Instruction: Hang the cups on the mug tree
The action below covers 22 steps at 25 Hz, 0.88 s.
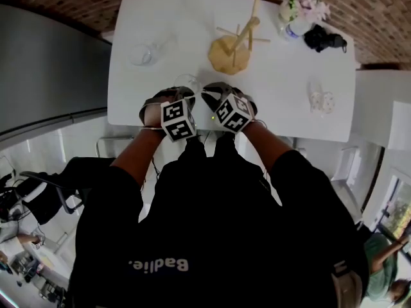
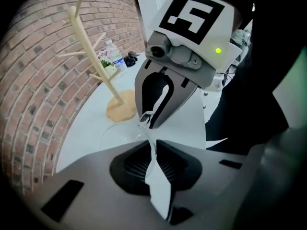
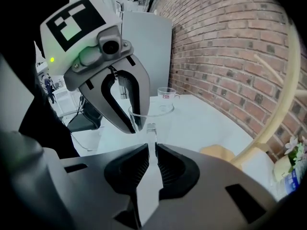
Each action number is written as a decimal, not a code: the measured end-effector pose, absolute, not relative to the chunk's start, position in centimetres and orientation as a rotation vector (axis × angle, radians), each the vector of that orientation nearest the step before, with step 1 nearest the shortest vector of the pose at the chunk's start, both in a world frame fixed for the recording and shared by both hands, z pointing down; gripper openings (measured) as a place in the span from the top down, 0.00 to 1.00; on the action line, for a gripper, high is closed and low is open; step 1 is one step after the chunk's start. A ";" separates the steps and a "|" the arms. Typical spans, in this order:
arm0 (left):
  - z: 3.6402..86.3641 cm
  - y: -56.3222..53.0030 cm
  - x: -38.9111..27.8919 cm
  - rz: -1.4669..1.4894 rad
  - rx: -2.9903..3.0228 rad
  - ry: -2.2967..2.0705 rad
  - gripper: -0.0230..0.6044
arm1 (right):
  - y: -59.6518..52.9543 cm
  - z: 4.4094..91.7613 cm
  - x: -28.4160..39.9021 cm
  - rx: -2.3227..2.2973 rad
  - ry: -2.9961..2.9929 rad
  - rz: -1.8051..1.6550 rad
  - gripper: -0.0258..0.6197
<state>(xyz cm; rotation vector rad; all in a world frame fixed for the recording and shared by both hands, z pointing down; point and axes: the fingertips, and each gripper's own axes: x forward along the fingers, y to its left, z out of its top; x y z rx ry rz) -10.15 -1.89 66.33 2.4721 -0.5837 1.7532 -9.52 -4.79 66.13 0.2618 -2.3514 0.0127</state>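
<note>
A clear glass cup (image 1: pixel 188 81) stands near the front edge of the white table (image 1: pixel 282 82), caught between my two grippers, which face each other. My left gripper (image 1: pixel 185 92) (image 2: pixel 152 147) is shut on the cup's thin wall (image 2: pixel 120 131). Across from it, my right gripper (image 1: pixel 209 94) (image 3: pixel 150 139) is shut on the same cup's handle (image 3: pixel 151 128). The wooden mug tree (image 1: pixel 236 42) (image 2: pixel 103 73) (image 3: pixel 280 104) stands behind it, with bare pegs. A second clear glass cup (image 1: pixel 140 53) (image 3: pixel 166 96) sits at the far left, and a patterned cup (image 1: pixel 321 100) at the right.
A vase of flowers (image 1: pixel 298 6), a water bottle (image 2: pixel 115 54) and a black object (image 1: pixel 324 38) are at the table's far right corner. A brick wall (image 3: pixel 225 42) runs behind the table. Chairs (image 1: pixel 115 146) stand under its front edge.
</note>
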 end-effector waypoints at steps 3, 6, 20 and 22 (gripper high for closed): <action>64.8 -1.6 -9.5 1.664 2.502 -0.591 0.91 | -4.4 64.3 -8.8 0.257 -2.354 0.000 0.86; 62.6 -1.2 -8.2 1.596 2.543 -0.572 0.91 | -4.0 62.0 -7.6 0.261 -2.353 -0.015 0.86; 53.6 -0.8 -0.3 1.068 2.775 -0.354 0.91 | -3.4 51.9 0.5 0.378 -2.281 -0.068 0.86; 51.9 -0.8 0.8 0.986 2.823 -0.312 0.92 | -3.4 50.3 1.5 0.410 -2.273 -0.093 0.86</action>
